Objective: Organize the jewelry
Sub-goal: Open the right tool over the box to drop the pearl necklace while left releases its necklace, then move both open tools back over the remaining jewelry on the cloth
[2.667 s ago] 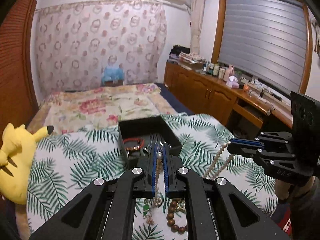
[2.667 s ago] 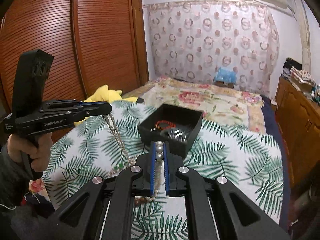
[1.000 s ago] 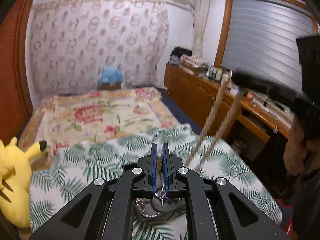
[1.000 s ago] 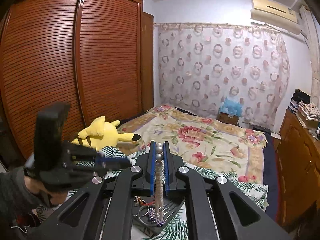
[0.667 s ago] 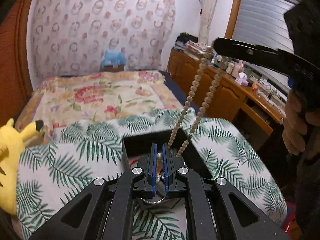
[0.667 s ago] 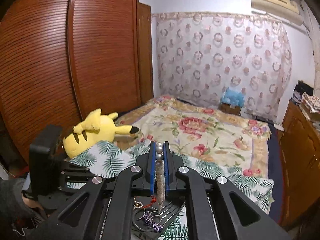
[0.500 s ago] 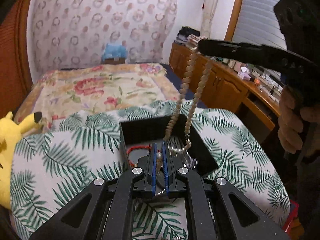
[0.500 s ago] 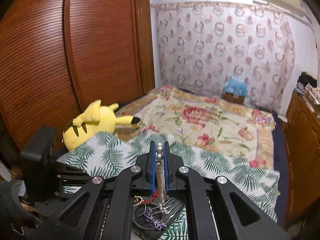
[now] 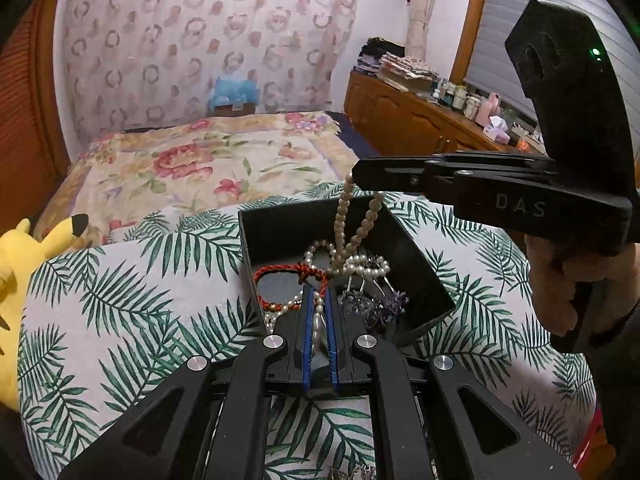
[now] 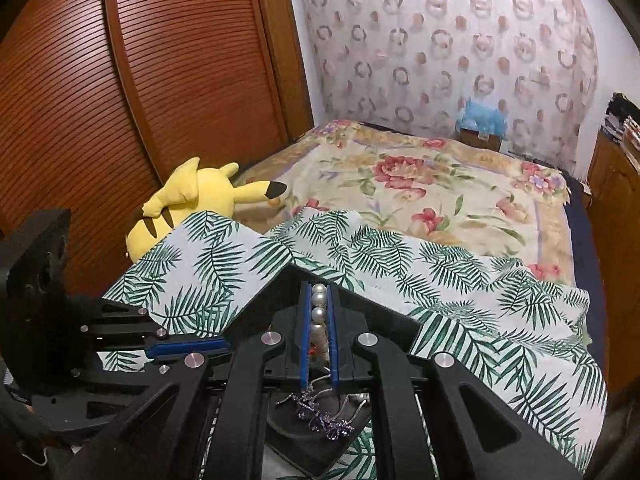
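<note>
A black open box sits on the palm-leaf cloth. Inside lie a red cord bracelet, a purple hair ornament and coils of the pearl necklace. My left gripper is shut on one end of the pearl necklace at the box's near edge. My right gripper is shut on the other part, which hangs in two strands into the box. In the right wrist view the right gripper holds pearls over the box, with the left gripper at lower left.
A yellow plush toy lies at the cloth's left edge. A flowered bedspread stretches behind. A wooden dresser with bottles stands at right, and a slatted wardrobe at left. A few beads show under my left gripper.
Both grippers have come down toward the box with the necklace. The hanging strands have shortened and more pearls have piled inside the box.
</note>
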`<state>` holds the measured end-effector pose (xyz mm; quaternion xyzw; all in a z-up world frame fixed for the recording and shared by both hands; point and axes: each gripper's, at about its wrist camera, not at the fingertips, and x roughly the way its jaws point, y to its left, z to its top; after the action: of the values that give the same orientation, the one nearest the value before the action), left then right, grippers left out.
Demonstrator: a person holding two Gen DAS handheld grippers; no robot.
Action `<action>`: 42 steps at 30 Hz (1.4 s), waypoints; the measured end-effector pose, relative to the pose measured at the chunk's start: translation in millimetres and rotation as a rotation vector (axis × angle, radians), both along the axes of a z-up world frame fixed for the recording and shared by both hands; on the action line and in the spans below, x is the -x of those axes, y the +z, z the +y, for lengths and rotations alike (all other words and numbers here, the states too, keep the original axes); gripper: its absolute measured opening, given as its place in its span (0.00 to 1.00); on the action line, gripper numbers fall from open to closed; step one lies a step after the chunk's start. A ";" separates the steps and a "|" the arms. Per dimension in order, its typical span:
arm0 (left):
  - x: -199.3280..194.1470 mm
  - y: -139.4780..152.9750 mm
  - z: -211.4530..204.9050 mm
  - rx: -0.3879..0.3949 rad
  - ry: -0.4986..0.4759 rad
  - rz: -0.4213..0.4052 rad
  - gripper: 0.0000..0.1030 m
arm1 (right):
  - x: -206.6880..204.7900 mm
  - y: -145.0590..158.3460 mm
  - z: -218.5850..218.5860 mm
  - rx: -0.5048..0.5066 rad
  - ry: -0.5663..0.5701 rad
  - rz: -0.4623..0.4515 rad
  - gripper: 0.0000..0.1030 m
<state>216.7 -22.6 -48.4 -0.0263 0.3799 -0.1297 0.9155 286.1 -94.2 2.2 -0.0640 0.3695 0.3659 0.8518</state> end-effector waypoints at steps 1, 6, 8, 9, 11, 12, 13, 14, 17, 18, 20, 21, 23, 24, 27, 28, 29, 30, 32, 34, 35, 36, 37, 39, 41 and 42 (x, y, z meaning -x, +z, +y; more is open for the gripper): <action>0.9 -0.4 0.1 -0.004 0.002 -0.002 0.05 | 0.2 -2.4 0.2 0.003 0.001 0.005 0.08; 4.0 -0.9 2.1 0.002 0.006 0.000 0.05 | 6.4 -12.5 -0.5 0.015 -0.003 0.023 0.08; 6.1 -0.6 3.1 0.004 0.009 0.000 0.05 | 8.9 -13.6 -0.7 0.018 -0.005 0.024 0.08; 8.9 -0.5 3.9 0.005 0.012 -0.001 0.05 | 9.9 -13.5 -0.6 0.017 -0.005 0.026 0.08; 15.7 -0.2 7.8 0.005 0.020 -0.001 0.05 | 10.7 -13.6 -0.5 0.012 -0.006 0.030 0.08; 18.8 0.1 10.1 0.006 0.023 -0.002 0.05 | 10.7 -13.5 -0.5 0.011 -0.005 0.031 0.09; 23.6 -0.2 12.6 0.006 0.029 -0.002 0.05 | 11.0 -13.6 -0.1 0.009 -0.006 0.034 0.09; 28.4 -0.2 15.0 0.004 0.035 -0.003 0.05 | 11.6 -13.7 0.4 0.007 -0.007 0.035 0.09; 42.6 -1.1 24.4 -0.001 0.050 -0.003 0.17 | 14.2 -11.5 -0.1 -0.002 -0.013 0.028 0.09; 46.7 -0.9 25.5 -0.005 0.054 -0.005 0.21 | 16.3 -10.0 0.0 0.001 -0.017 0.020 0.09; 56.9 -1.8 31.5 -0.010 0.069 -0.007 0.27 | 22.7 -7.3 0.1 0.015 -0.026 -0.004 0.09; 60.5 -2.1 33.1 -0.009 0.072 -0.004 0.27 | 28.8 -5.2 -1.3 0.018 -0.031 -0.019 0.09; 70.9 -3.8 37.0 -0.010 0.079 -0.002 0.27 | 41.5 -3.6 -5.7 0.014 -0.028 -0.032 0.09; 73.8 -4.6 38.4 -0.012 0.081 -0.001 0.27 | 47.7 -3.4 -7.4 0.013 -0.028 -0.038 0.09; 88.9 -9.5 39.3 -0.016 0.080 -0.002 0.29 | 71.4 -7.2 -14.9 0.022 -0.027 -0.051 0.09; 95.5 -12.0 39.1 -0.017 0.078 -0.002 0.31 | 79.5 -10.1 -16.7 0.030 -0.028 -0.055 0.09; 99.8 -14.3 38.1 -0.017 0.076 -0.003 0.32 | 86.6 -12.6 -18.6 0.036 -0.028 -0.057 0.09; 105.7 -17.0 37.2 -0.017 0.073 -0.003 0.32 | 95.9 -17.0 -20.6 0.043 -0.027 -0.058 0.09; 113.4 -21.3 34.6 -0.017 0.068 -0.001 0.33 | 108.0 -23.9 -23.4 0.053 -0.026 -0.054 0.12; 122.4 -25.2 31.8 -0.019 0.060 0.002 0.33 | 121.6 -33.7 -26.7 0.065 -0.026 -0.046 0.16; 127.1 -26.6 30.7 -0.020 0.056 0.001 0.33 | 130.3 -40.7 -29.6 0.072 -0.026 -0.040 0.20; 130.0 -28.2 28.9 -0.020 0.052 0.001 0.33 | 135.4 -45.0 -29.9 0.076 -0.028 -0.036 0.21; 134.9 -29.8 27.5 -0.021 0.047 0.001 0.33 | 141.8 -50.8 -32.3 0.080 -0.031 -0.023 0.21; 143.1 -32.7 26.2 -0.023 0.041 0.003 0.33 | 150.0 -60.3 -36.7 0.080 -0.032 0.006 0.21; 149.4 -34.0 25.4 -0.023 0.038 0.004 0.33 | 158.8 -68.6 -38.8 0.085 -0.034 0.028 0.21; 152.2 -34.5 26.0 -0.023 0.037 0.004 0.33 | 162.0 -72.1 -40.0 0.088 -0.033 0.035 0.21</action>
<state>64.5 3.5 -82.9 -0.0231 0.3825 -0.1086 0.9173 124.1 -134.2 -69.8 -0.0890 0.4013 0.3361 0.8474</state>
